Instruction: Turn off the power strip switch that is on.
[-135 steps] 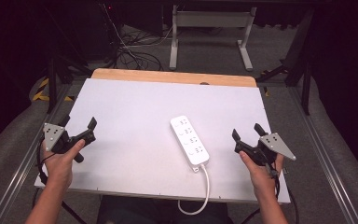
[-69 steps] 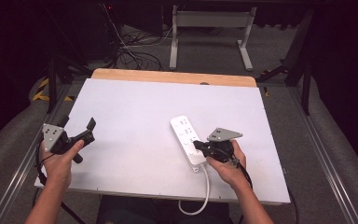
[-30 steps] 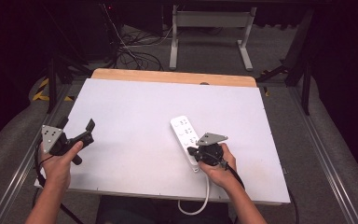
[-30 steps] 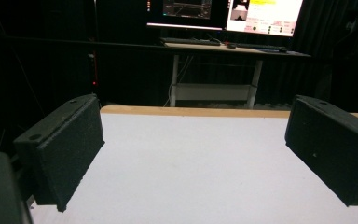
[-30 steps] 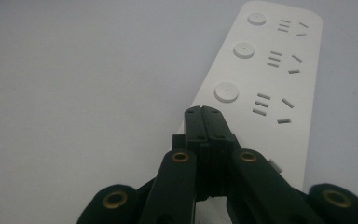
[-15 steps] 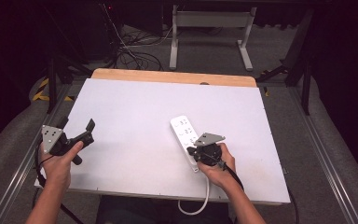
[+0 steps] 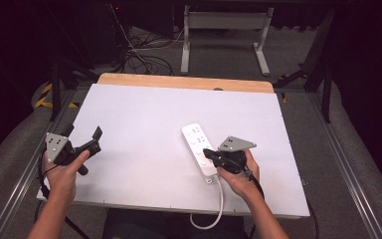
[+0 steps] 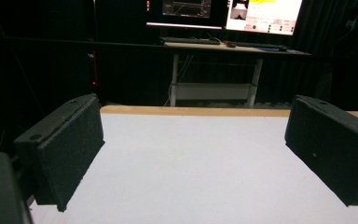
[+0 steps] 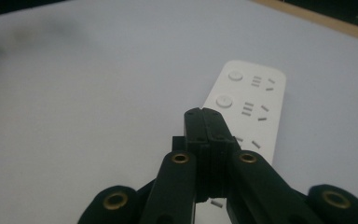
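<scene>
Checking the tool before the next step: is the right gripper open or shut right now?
Shut. In the right gripper view the right gripper has its two black jaws pressed flat together with nothing between them, tips over the white power strip.

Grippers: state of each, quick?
Left gripper: open, holding nothing, above the table.
Right gripper: shut, empty, tips over the white power strip.

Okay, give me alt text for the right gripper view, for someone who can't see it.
The right gripper, its two black jaws shut together, is poised over a white power strip that lies on a white table. Round buttons and socket slots show on the strip beyond the jaw tips.
</scene>
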{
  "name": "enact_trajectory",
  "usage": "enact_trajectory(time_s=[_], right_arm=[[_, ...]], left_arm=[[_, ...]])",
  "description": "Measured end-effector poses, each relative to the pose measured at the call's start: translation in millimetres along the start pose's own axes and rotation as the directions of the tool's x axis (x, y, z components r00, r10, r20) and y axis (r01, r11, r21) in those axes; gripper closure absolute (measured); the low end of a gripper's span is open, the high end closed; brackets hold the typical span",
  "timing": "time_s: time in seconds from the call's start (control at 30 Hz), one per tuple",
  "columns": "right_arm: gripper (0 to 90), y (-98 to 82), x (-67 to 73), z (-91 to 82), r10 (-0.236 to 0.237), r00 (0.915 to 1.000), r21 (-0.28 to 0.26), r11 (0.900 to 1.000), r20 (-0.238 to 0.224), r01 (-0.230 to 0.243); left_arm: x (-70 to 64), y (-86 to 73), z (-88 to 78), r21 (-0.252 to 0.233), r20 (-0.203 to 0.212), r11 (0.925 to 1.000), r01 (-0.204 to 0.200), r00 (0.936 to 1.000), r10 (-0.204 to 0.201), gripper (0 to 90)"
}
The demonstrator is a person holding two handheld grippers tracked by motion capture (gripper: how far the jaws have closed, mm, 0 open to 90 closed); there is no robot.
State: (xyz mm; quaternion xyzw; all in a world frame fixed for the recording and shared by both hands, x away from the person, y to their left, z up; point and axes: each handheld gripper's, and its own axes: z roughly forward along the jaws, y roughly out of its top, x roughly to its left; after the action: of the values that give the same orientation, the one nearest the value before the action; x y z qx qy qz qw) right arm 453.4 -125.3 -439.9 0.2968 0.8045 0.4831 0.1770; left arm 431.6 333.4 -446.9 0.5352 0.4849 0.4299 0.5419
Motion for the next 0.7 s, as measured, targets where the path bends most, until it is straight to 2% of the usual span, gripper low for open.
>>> enact_trajectory(time_s=[0.1,0.13,0.17,0.33,0.43,0.5,0.53,0.57,0.6,0.7], right_arm=[[90.0,1.5,-6.9,-12.8,0.019,0.9998,-0.095,0.995,-0.002,-0.019],[90.0,1.5,-6.9,-12.8,0.019,0.9998,-0.095,0.995,-0.002,-0.019],[90.0,0.7,-12.1,-22.0,0.045,0.9990,-0.152,0.987,0.001,-0.044],[90.0,-8.8,-27.6,-47.6,0.083,0.9966,-0.276,0.958,-0.002,-0.080],[90.0,-16.6,-36.2,-63.7,0.068,0.9977,-0.345,0.937,0.009,-0.060],[90.0,-21.2,-42.1,-72.4,0.065,0.9977,-0.391,0.919,0.020,-0.052],[90.0,-21.2,-42.1,-72.4,0.065,0.9977,-0.391,0.919,0.020,-0.052],[90.0,-24.5,-47.4,-78.3,0.066,0.9974,-0.427,0.903,0.030,-0.047],[90.0,-25.9,-49.2,-80.4,0.067,0.9971,-0.440,0.897,0.036,-0.044],[90.0,-29.6,-51.8,-83.8,0.066,0.9963,-0.441,0.897,0.054,-0.036]], left_arm=[[0.1,0.0,0.3,0.000,0.000,1.0000,0.002,1.0000,-0.002,4.9],[0.1,-0.2,0.5,0.001,0.000,1.0000,0.003,1.0000,-0.003,4.9],[0.1,-0.3,0.6,0.001,0.000,1.0000,0.004,1.0000,-0.004,4.9],[0.1,-0.4,0.9,0.003,0.000,1.0000,0.005,1.0000,-0.005,5.0],[0.1,-0.3,0.8,0.002,0.000,1.0000,0.006,1.0000,-0.006,5.0],[-0.1,-0.4,1.1,0.002,0.000,1.0000,0.007,1.0000,-0.007,5.0],[-0.3,-0.4,1.3,0.003,0.000,1.0000,0.007,1.0000,-0.007,5.0],[-0.7,-0.5,1.5,0.003,0.001,1.0000,0.008,1.0000,-0.008,5.0],[-1.0,-0.6,1.7,0.003,0.002,1.0000,0.008,1.0000,-0.009,5.0],[-1.4,-0.4,1.6,0.002,0.005,1.0000,0.008,1.0000,-0.009,5.0]])
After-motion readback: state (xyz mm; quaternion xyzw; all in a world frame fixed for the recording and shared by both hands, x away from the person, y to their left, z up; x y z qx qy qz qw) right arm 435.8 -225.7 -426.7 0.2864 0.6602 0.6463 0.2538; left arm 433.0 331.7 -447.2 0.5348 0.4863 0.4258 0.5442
